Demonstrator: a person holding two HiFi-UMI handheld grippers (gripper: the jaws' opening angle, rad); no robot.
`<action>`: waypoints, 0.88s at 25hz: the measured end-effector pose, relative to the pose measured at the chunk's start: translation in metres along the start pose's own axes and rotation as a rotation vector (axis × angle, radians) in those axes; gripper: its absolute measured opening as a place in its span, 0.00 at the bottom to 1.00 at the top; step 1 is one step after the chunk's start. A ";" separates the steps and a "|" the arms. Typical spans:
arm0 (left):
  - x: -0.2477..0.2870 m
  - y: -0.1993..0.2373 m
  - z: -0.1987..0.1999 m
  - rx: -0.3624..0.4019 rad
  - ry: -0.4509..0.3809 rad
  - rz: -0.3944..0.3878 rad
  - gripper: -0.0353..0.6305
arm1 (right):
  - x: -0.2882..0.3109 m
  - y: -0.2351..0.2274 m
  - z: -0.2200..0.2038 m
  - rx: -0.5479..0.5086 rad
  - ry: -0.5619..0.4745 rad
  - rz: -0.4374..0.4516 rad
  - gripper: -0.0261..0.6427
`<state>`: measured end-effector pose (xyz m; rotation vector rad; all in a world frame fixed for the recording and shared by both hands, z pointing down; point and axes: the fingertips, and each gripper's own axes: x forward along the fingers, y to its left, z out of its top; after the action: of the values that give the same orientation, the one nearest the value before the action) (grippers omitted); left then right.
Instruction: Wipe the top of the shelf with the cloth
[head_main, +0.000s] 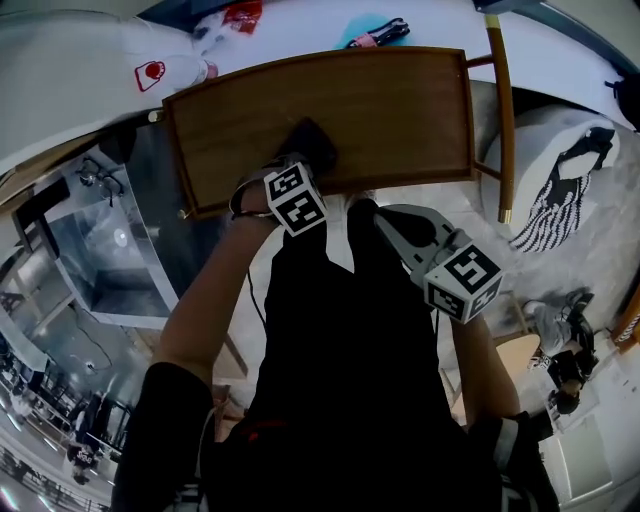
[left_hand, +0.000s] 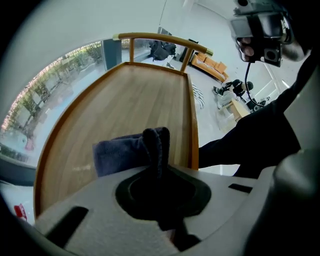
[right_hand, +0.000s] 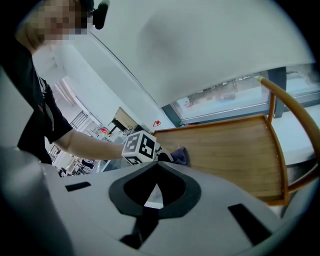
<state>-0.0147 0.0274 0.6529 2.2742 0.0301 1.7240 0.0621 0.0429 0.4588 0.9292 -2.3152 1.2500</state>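
Closest in, the person's right gripper (head_main: 364, 211) hangs back by the dark-clothed body, short of the shelf's near edge. Its jaws are pressed together with nothing between them, and it touches nothing.

Just beyond and to the left, the left gripper (head_main: 303, 158) reaches over the near rim of the shelf (head_main: 400, 110). Its jaws pinch a raised fold of the dark cloth (head_main: 311, 138). The rest of the cloth lies flat on the wooden top, close to the near edge and about midway along its length.

The shelf top is a brown wooden board with a low raised lip around it, and the wood around the cloth is bare. At its right end a curved wooden rail (head_main: 501, 110) stands on thin posts. Farther off, a white table (head_main: 300, 30) carries a teal object (head_main: 372, 32).
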 end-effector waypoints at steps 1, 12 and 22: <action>0.003 -0.003 0.009 0.019 0.001 -0.004 0.11 | -0.004 -0.004 -0.001 0.006 -0.007 -0.005 0.05; 0.029 -0.026 0.095 0.144 0.004 -0.059 0.11 | -0.059 -0.051 -0.015 0.081 -0.079 -0.067 0.05; 0.050 -0.050 0.165 0.263 0.010 -0.105 0.11 | -0.102 -0.088 -0.023 0.140 -0.143 -0.119 0.05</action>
<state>0.1635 0.0493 0.6478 2.3955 0.3930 1.7667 0.1963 0.0659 0.4663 1.2226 -2.2623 1.3489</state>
